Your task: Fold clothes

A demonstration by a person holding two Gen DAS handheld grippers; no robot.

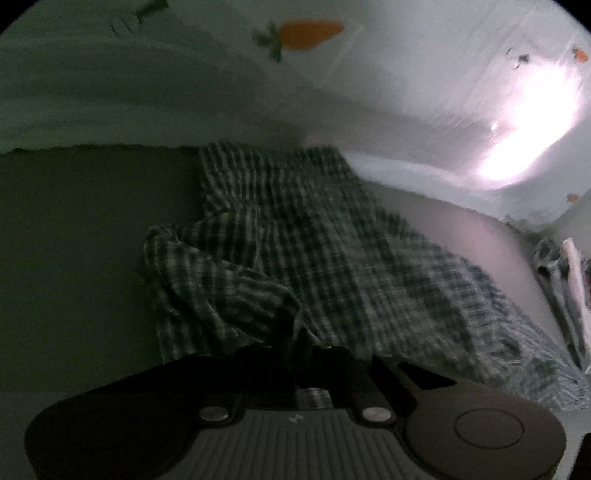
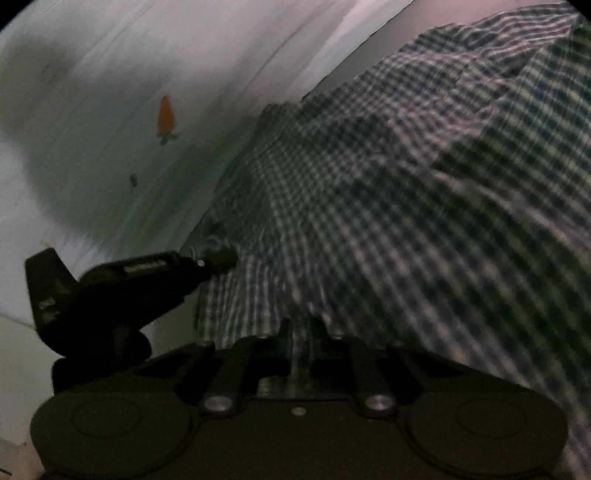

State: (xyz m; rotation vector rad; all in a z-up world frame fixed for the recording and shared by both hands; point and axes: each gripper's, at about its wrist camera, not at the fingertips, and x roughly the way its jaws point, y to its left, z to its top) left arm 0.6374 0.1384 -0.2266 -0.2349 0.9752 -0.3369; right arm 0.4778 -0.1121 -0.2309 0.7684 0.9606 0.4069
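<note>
Nearest the left wrist camera, the left gripper point(image 1: 295, 332) was closed tight, its dark fingers pinching a fold of the checked shirt point(image 1: 306, 251). The shirt lay rumpled across a grey mat point(image 1: 81, 240) over a pale sheet printed with carrots point(image 1: 310, 33). In the right wrist view, the right gripper point(image 2: 301, 326) was nearly closed, clamping an edge of the same cloth, which rose draped and taut ahead of it. The left gripper showed there too, at the shirt's edge.
</note>
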